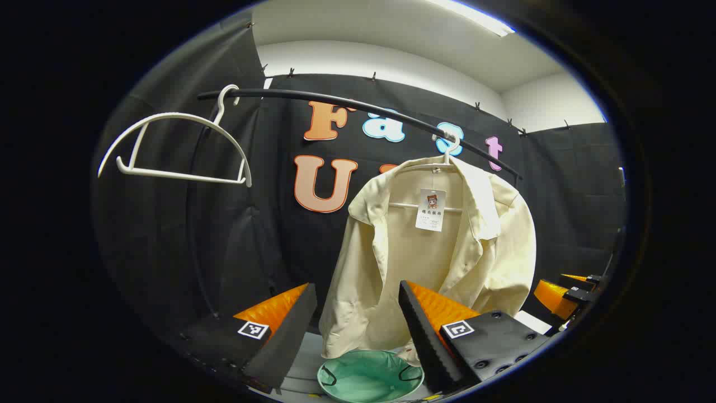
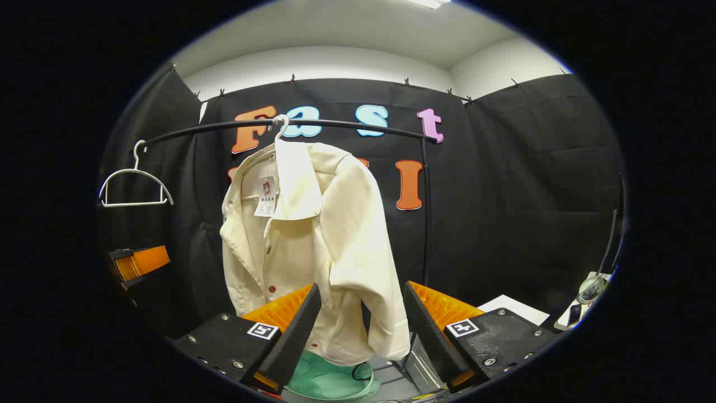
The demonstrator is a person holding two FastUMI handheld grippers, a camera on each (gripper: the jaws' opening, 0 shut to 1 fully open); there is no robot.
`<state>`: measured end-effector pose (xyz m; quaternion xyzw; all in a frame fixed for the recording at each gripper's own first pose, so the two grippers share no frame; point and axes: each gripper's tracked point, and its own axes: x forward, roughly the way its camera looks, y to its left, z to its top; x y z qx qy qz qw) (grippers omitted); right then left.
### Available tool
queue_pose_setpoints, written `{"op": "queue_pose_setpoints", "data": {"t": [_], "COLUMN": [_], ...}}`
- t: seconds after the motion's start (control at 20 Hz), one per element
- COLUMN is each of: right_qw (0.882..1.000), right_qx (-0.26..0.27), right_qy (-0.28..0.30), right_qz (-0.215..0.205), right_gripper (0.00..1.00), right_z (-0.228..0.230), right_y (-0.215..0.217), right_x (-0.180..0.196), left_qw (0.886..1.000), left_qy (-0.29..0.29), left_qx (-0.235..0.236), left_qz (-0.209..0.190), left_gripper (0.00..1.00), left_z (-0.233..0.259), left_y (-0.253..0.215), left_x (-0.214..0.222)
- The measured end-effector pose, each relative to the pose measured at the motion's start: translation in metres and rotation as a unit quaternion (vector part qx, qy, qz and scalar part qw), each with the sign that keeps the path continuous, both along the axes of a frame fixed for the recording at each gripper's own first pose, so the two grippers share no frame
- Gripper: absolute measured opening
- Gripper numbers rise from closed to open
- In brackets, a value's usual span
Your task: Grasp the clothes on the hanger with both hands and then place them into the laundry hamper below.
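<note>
We see the cream long-sleeved button-up jacket (image 1: 436, 263) hanging on a white plastic hanger (image 1: 447, 146) from the curved black clothes rail (image 1: 358, 106), its long axis running straight down from collar to hem. It lies ahead of both tools, not yet touched. Our left gripper (image 1: 358, 324) has its fingers spread wide with nothing between them, and the jacket's lower left front panel falls in the gap beyond them, the far side of the fingertips. Our right gripper (image 2: 362, 322) is likewise spread wide and empty, with the jacket's hanging right sleeve (image 2: 363, 268) framed between its fingers, also beyond the tips. We judge the right gripper slightly nearer to cloth, since the sleeve cuff drops close to its opening, though we cannot be sure from these views.

Directly below the hem sits the round pale-green fabric laundry hamper (image 1: 369, 376) with dark handles, so the drop is nearly vertical once the jacket is free. To the far left on the same rail hangs an empty white plastic hanger (image 1: 179, 148), well apart from the jacket. A paper tag (image 1: 432, 210) dangles at the collar. We expect the main snag to be the hanger's shoulders holding the collar when we pull; the rail's upright post (image 2: 426, 212) stands just right of the sleeve.
</note>
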<state>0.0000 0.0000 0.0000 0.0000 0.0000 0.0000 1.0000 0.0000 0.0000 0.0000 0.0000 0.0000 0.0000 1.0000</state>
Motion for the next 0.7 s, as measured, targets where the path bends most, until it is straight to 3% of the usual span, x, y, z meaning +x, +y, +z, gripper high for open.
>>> {"op": "queue_pose_setpoints", "data": {"t": [0.15,0.55,0.6,0.7], "right_qw": [1.000,1.000,1.000,1.000], "right_qx": [0.000,-0.006,-0.006,-0.008], "right_qy": [0.002,0.005,0.005,0.006], "right_qz": [-0.002,0.002,0.005,0.013], "right_gripper": [0.94,0.94,0.93,0.93], "right_z": [-0.002,-0.006,-0.006,-0.007], "right_y": [0.000,0.012,0.015,0.023], "right_x": [-0.003,-0.003,-0.004,-0.001], "left_qw": [1.000,1.000,1.000,1.000], "left_qy": [0.003,0.017,0.018,0.023], "left_qx": [-0.003,-0.005,-0.005,-0.006], "left_qz": [-0.009,-0.007,-0.005,-0.004], "left_gripper": [0.97,0.96,0.93,0.96], "left_z": [-0.002,-0.012,-0.013,-0.016], "left_y": [-0.003,0.000,0.001,0.002], "left_x": [-0.001,0.000,-0.001,-0.001]}}
